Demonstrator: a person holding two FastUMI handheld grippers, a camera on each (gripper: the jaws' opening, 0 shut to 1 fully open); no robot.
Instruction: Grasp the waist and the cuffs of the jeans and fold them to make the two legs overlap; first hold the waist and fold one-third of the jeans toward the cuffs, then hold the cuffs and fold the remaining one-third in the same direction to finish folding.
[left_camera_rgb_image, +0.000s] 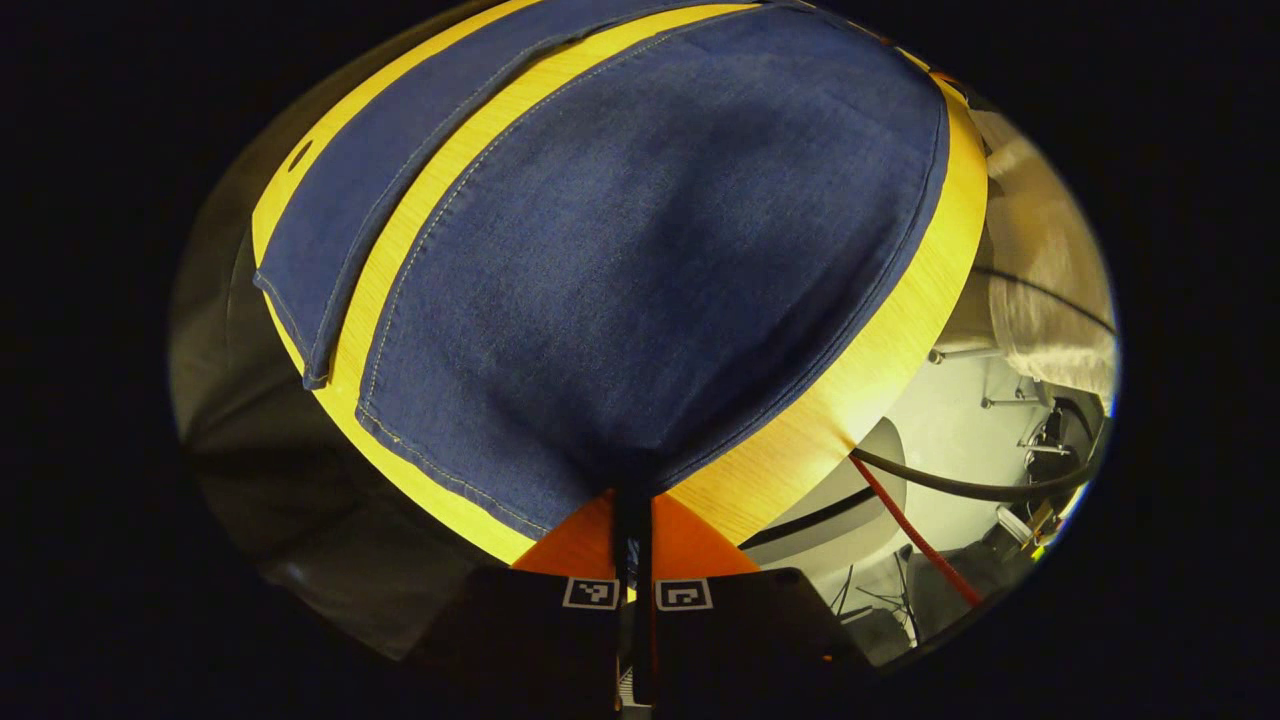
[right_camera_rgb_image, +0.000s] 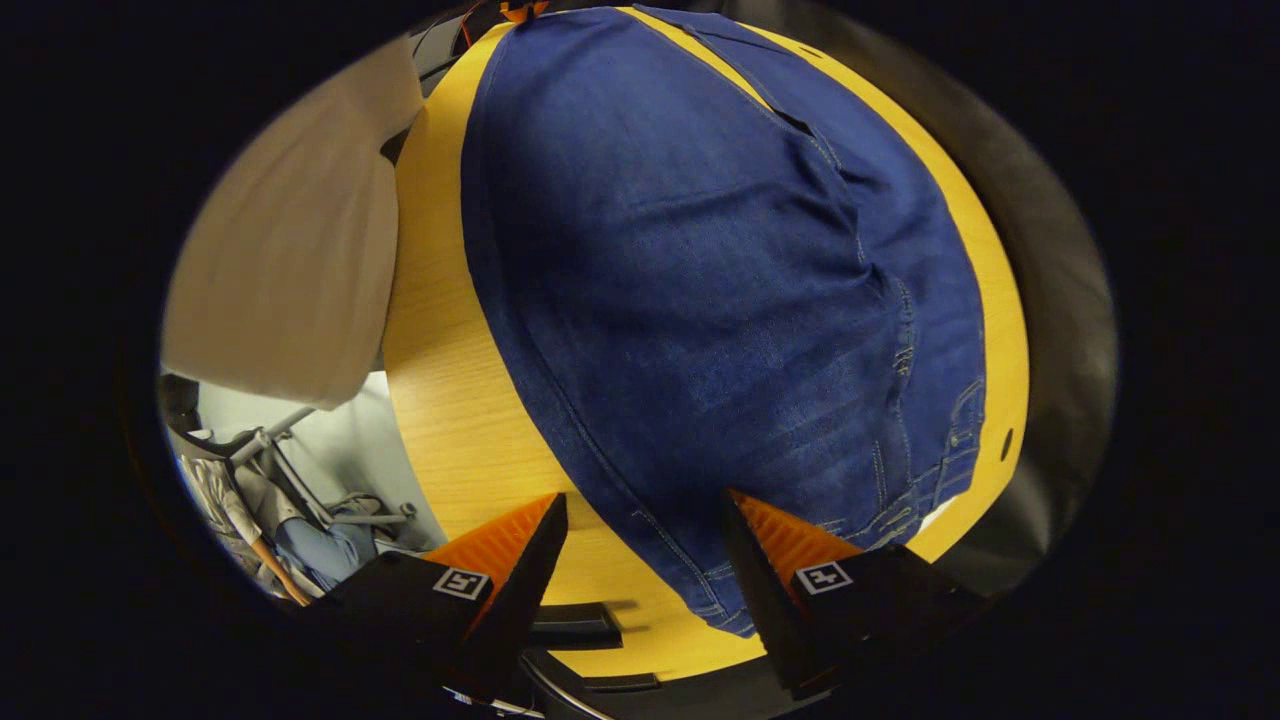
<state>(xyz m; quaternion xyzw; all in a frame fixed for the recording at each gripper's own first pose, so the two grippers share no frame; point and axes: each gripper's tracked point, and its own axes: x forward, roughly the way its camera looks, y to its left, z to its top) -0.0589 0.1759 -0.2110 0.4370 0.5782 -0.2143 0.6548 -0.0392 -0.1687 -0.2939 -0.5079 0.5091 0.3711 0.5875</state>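
Note:
Blue jeans (left_camera_rgb_image: 640, 260) lie flat on a yellow wooden table (left_camera_rgb_image: 880, 350), with the legs side by side and a strip of table between them. In the left gripper view, my left gripper (left_camera_rgb_image: 632, 505) is shut on the hem corner of the nearer leg at the table edge. The far leg (left_camera_rgb_image: 370, 200) lies at the upper left. In the right gripper view, the jeans (right_camera_rgb_image: 720, 280) run away from me and the waist (right_camera_rgb_image: 900, 500) with its belt loops is at the lower right. My right gripper (right_camera_rgb_image: 645, 525) is open, its fingers straddling the near waist corner.
A person's beige garment (right_camera_rgb_image: 290, 250) hangs beside the table (right_camera_rgb_image: 450, 400), and appears in the left gripper view as beige cloth (left_camera_rgb_image: 1050, 270). A red cord (left_camera_rgb_image: 915, 535) and a black cable (left_camera_rgb_image: 960, 485) hang below the table edge. A small hole (right_camera_rgb_image: 1005, 443) marks the tabletop near the waist.

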